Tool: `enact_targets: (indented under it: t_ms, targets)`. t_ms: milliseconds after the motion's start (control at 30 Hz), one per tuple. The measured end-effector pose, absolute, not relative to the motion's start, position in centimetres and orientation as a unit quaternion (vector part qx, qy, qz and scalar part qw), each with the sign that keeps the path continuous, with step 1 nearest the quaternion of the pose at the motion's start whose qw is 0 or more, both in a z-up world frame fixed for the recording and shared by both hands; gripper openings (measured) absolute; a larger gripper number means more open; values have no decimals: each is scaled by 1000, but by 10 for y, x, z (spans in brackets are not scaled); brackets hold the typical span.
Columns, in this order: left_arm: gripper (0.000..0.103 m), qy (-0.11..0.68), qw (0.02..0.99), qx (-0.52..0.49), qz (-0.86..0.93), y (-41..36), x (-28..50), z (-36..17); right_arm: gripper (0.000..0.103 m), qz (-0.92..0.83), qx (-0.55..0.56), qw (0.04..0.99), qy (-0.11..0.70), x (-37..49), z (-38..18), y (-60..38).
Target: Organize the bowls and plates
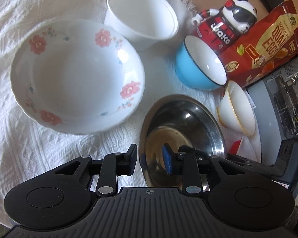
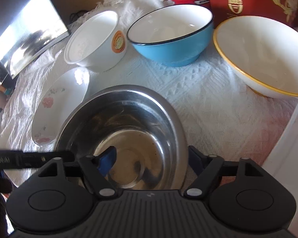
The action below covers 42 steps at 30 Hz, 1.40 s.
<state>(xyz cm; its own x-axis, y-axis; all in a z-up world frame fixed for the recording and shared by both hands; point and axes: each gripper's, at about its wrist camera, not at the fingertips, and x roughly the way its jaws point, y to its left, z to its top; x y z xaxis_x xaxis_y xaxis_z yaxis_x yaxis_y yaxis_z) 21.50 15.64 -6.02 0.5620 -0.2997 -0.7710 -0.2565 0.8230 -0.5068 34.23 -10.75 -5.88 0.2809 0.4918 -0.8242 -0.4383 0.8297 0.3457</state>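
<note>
A steel bowl (image 1: 185, 130) (image 2: 127, 136) sits on the white cloth. My left gripper (image 1: 151, 159) is open and straddles its left rim, one finger inside. My right gripper (image 2: 151, 161) is open and straddles its right rim, the blue pad inside. A floral dish (image 1: 75, 75) (image 2: 57, 109) lies to the left. A plain white bowl (image 1: 143, 13) (image 2: 95, 39), a blue bowl (image 1: 198, 63) (image 2: 170, 35) and a yellow-rimmed white bowl (image 1: 237, 109) (image 2: 268, 55) stand beyond.
A panda-topped red can (image 1: 222, 27) and a red quail-egg bag (image 1: 268, 45) stand behind the bowls. A white bin (image 2: 290, 152) is at the right. A monitor (image 2: 25, 39) is at the far left. Computer hardware (image 1: 288, 91) is at the right.
</note>
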Motion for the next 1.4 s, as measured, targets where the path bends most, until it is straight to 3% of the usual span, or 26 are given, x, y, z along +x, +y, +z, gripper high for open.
enact_targets:
  t_ms: [200, 367, 433, 600, 667, 900, 1200, 1400]
  targets:
    - [31, 472, 834, -287, -5, 156, 215, -60, 100, 305, 17, 779, 547, 351, -59, -97]
    - [30, 479, 831, -284, -2, 155, 215, -67, 103, 322, -28, 770, 550, 349, -60, -85]
    - [29, 479, 833, -277, 0, 153, 216, -69, 96, 326, -40, 775, 539, 345, -58, -86]
    - [29, 479, 836, -269, -1, 147, 219, -74, 53, 327, 1, 783, 529, 337, -52, -107]
    - [27, 475, 838, -269, -3, 147, 220, -75, 47, 329, 10, 779, 533, 335, -51, -112]
    - [23, 438, 860, -261, -20, 148, 214, -54, 43, 312, -27, 800, 512, 322, -41, -112]
    - [23, 346, 909, -234, 9, 185, 194, 2, 43, 346, -43, 834, 427, 316, 14, -83]
    - [25, 367, 895, -241, 80, 227, 199, -11, 43, 378, -41, 824, 419, 326, 14, -25]
